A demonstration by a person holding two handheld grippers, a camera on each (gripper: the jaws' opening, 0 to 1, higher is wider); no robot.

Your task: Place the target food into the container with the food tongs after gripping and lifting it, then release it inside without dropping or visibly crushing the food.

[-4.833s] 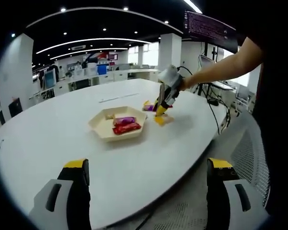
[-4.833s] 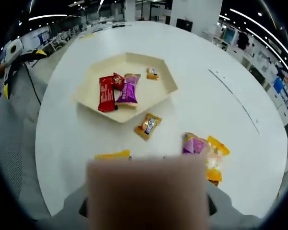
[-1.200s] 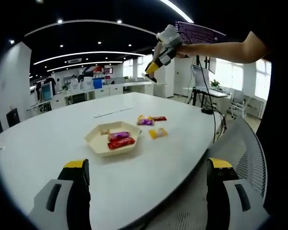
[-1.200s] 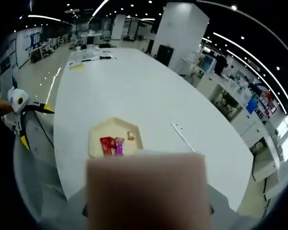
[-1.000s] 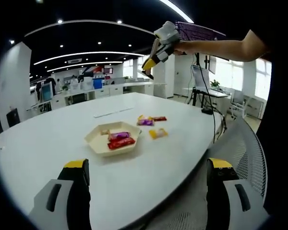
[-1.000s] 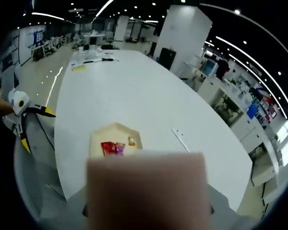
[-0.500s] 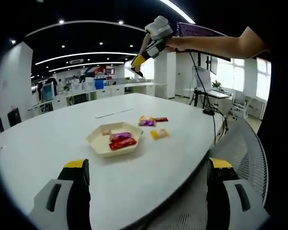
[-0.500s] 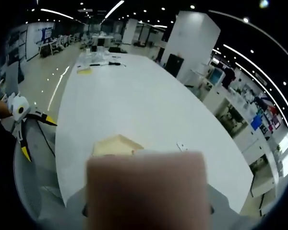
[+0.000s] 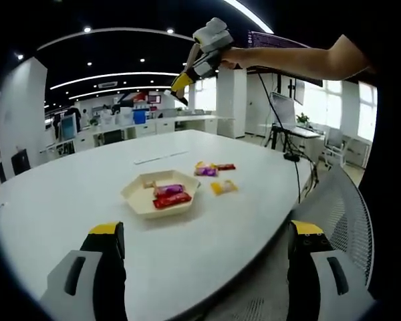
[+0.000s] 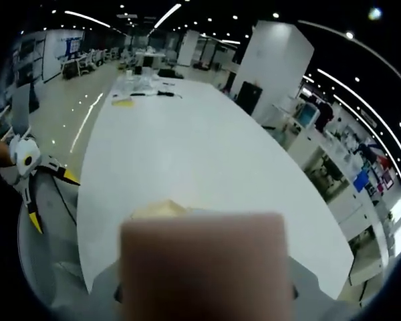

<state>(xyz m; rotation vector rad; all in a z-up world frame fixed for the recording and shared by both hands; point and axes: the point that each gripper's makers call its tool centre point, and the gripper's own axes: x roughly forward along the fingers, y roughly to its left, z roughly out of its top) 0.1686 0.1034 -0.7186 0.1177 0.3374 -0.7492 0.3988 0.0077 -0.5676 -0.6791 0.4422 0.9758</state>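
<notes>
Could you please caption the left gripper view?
Right gripper raised high above a table holding a tray of snacks.

White oval table (image 9: 67, 194), mesh office chair (image 9: 341, 221), distant desks (image 9: 180, 122), white pillar (image 10: 274, 57)

I am in a large open-plan office: rows of desks with monitors (image 9: 69, 109), white pillars (image 10: 275, 59), strip ceiling lights (image 9: 117, 76), a mesh office chair (image 9: 344, 221), and this big white meeting surface (image 9: 67, 200).

We see lots of bare white table (image 9: 67, 194) at the left of the left gripper view. The tray (image 9: 162, 198) and loose snack packs (image 9: 214, 175) sit mid-frame.
</notes>
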